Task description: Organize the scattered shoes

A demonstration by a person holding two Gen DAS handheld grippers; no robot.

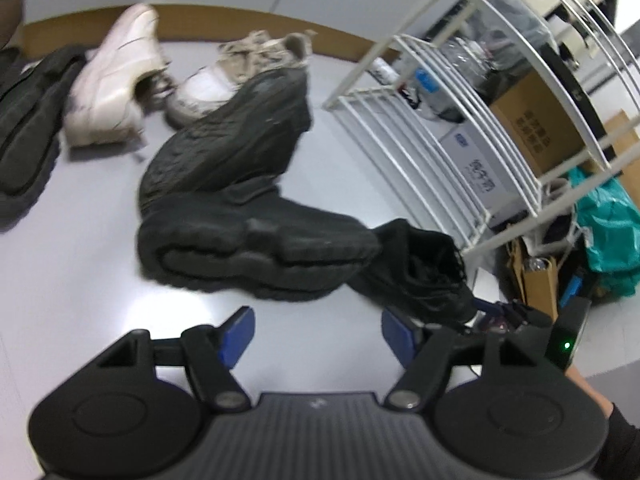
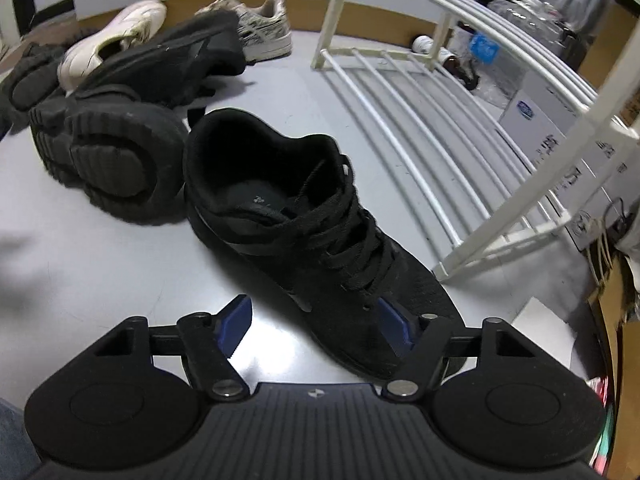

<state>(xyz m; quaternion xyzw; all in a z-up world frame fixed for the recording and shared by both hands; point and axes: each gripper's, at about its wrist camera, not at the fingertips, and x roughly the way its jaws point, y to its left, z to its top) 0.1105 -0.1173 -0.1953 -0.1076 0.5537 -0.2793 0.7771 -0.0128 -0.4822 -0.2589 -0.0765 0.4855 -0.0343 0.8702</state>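
Grey table point(image 2: 120, 272), shoes scattered. Right gripper point(image 2: 316, 326) low over the toe of a black laced sneaker point(image 2: 304, 216) standing upright just beside the white wire shoe rack point(image 2: 420, 128); jaws apart, right pad against the toe's side, left pad clear of it, no clamp. Left gripper point(image 1: 318, 334) jaws apart, nothing between them, above bare table. Ahead of it a black chunky shoe point(image 1: 256, 248) lies on its side, another black shoe point(image 1: 236, 136) leaning on it. White sneaker point(image 1: 116, 80) and beige sneaker point(image 1: 248, 68) lie near the far edge.
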